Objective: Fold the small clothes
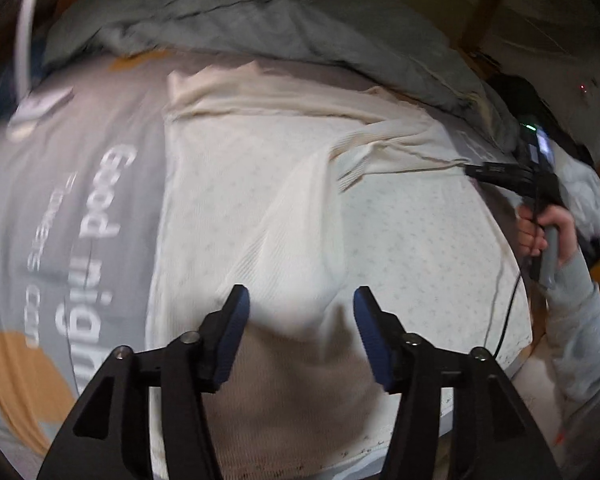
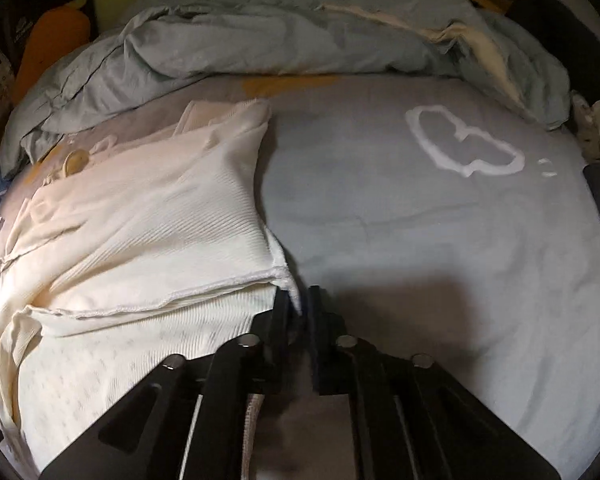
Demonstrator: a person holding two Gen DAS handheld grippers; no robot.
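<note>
Cream ribbed knit garment (image 1: 300,208) lies spread on a bed, over a grey printed bedsheet (image 1: 100,128) bearing white lettering and orange patches. One ribbed sleeve is folded diagonally across the garment's dotted body. A crumpled grey-blue duvet (image 2: 260,32) is bunched along the far side of the bed.

Left hand-held gripper (image 1: 302,312): jaws stand apart, blue pads facing each other, above a raised fold of the garment. No pad is seen pressing on the cloth.

Right hand-held gripper (image 2: 299,304): black jaws stand close together at the garment's near right edge, with a white hemmed corner between them. Whether the pads actually pinch the cloth cannot be told from either view. In the left wrist view this hand-held gripper shows at the garment's far edge, held by a hand (image 1: 548,228) in a light grey sleeve (image 1: 580,312).

Bedsheet to the right of the garment carries a white outlined cloud shape (image 2: 466,148).
</note>
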